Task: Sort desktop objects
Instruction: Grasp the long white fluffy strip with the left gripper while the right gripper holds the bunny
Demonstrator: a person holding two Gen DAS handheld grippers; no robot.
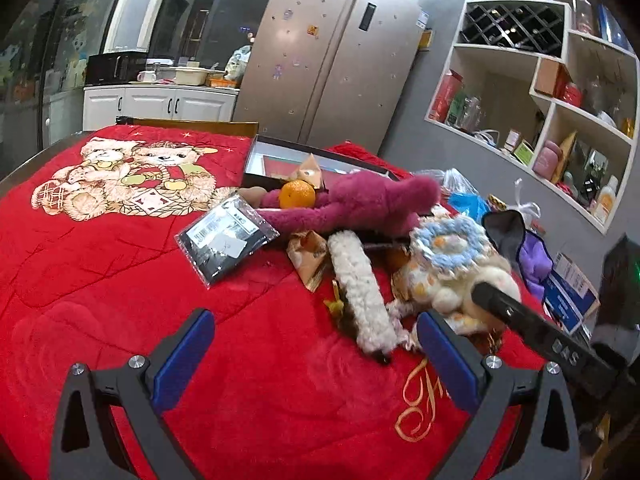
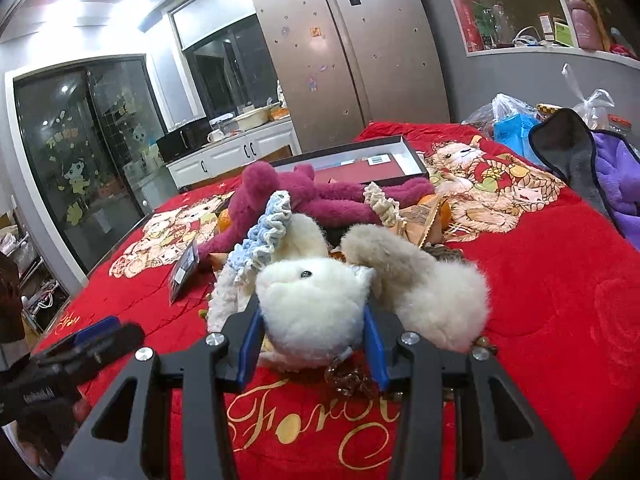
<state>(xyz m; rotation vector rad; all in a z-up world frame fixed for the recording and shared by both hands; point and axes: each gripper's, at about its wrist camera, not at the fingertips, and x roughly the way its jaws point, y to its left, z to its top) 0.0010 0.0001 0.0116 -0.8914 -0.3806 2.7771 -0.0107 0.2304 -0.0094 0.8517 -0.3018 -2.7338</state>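
Your right hand-held gripper seems clamped on the white plush toy; lift straight, clear of the pile. Left hand-held gripper gapes empty.

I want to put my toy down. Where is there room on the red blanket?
Bare red blanket lies left of the black plastic packet, below the teddy bear picture. It's crowded around the purple plush toy and white fluffy plush.
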